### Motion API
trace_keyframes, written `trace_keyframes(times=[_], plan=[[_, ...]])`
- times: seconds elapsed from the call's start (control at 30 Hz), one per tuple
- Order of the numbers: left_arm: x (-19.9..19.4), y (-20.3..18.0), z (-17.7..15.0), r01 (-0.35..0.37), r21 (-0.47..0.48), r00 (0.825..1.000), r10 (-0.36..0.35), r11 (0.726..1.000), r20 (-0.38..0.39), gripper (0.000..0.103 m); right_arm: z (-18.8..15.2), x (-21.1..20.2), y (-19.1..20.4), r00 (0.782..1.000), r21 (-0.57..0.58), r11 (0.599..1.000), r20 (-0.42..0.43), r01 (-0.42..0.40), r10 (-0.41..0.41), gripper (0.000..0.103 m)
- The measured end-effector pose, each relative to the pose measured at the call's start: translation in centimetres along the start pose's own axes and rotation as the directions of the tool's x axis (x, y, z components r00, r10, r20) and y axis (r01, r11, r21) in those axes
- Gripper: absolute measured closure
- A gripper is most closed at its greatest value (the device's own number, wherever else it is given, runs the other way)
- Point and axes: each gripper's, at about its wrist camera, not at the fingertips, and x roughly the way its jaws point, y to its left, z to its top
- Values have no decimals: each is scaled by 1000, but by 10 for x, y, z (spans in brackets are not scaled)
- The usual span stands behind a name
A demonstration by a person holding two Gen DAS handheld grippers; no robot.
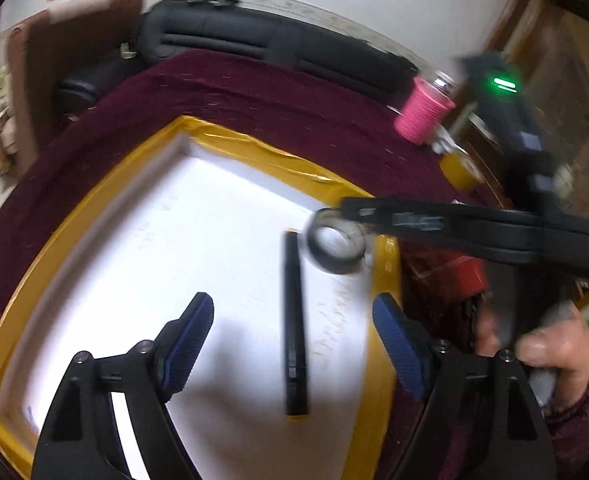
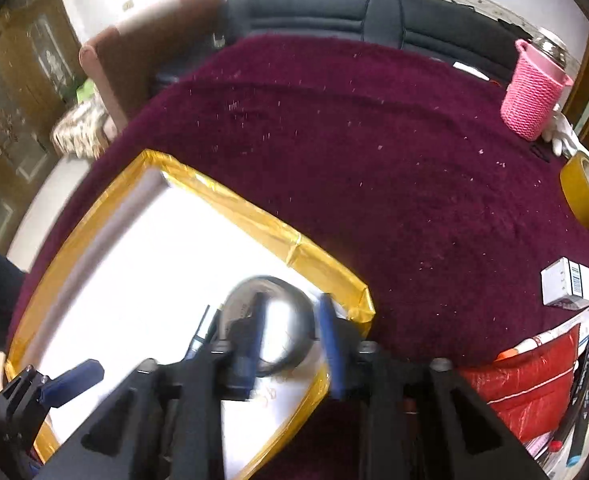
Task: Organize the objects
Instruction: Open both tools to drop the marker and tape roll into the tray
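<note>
Our right gripper pinches the black tape roll over the tray's right rim, left gripper wide open, empty above the black marker; released here, the roll might tip outside.

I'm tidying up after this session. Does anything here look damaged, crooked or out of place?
The yellow tape border around the white tray is wrinkled and uneven, puckered at the corners. The maroon cloth is speckled with pale lint. The black marker lies flat in the tray; the right gripper grips a grey tape roll. Nothing looks spilled.
</note>
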Motion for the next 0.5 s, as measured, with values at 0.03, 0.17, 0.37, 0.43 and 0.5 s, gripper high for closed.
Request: trace_keyframes(times=[0.03,0.17,0.37,0.43,0.5], plan=[[1,7,-2,-6,-50,1000,6,999,-6,22,-1,-7,-1,1000,4,1000,22,4,-4,56],[2,26,-14,-39,-210,999,31,977,-40,22,-6,-47,-13,992,27,1000,123,10,-14,47],[-11,10,-34,-39,-223,999,41,974,3,22,-28,-97,-46,983,85,996,183,16,-31,42],[-21,5,-34,-25,-212,998,35,977,44,22,-39,-116,-69,980,113,993,194,34,-55,38],[-40,-5,-34,-8,-200,996,26,980,86,22,-52,-134,-100,974,159,985,203,66,-98,36]])
